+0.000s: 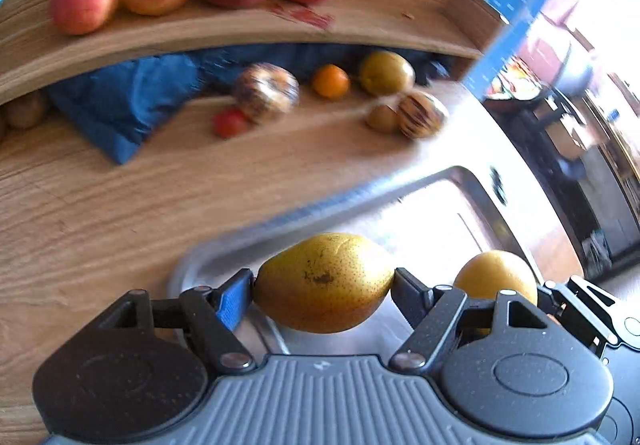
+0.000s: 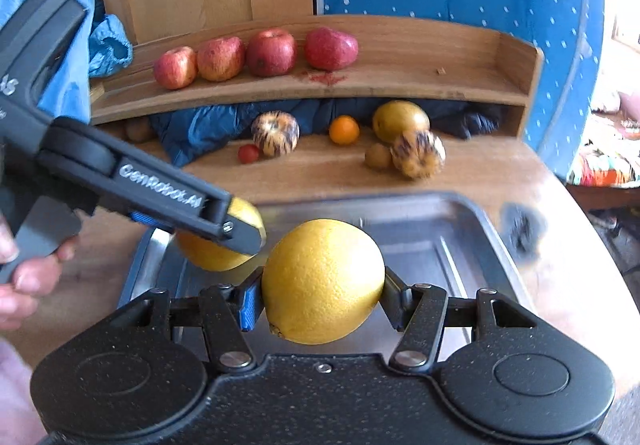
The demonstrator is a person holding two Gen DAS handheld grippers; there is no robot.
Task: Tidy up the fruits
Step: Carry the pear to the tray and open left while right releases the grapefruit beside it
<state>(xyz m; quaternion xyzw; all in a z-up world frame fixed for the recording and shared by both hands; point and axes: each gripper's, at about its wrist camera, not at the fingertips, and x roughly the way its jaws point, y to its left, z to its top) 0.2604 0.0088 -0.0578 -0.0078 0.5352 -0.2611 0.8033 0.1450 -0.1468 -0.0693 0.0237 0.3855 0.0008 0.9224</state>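
My left gripper (image 1: 324, 285) is shut on a speckled yellow pear (image 1: 324, 281) held just above the near left corner of a metal tray (image 1: 452, 181). Over the same tray (image 2: 480, 213), my right gripper (image 2: 322, 293) is shut on a round yellow citrus fruit (image 2: 322, 281). That fruit (image 1: 496, 273) also shows at the right of the left wrist view. From the right wrist view, the left gripper (image 2: 240, 237) and its pear (image 2: 216, 255) sit close to the left of the citrus. Several red apples (image 2: 272, 51) line the upper shelf (image 2: 400, 81).
Under the shelf lie two striped fruits (image 2: 276, 133) (image 2: 418, 153), a small orange (image 2: 344, 130), a green-yellow pear (image 2: 400, 119), a cherry tomato (image 2: 248, 153), a kiwi (image 2: 378, 156) and crumpled blue cloth (image 2: 200, 133). A hand (image 2: 24, 277) holds the left gripper. The table edge falls away on the right.
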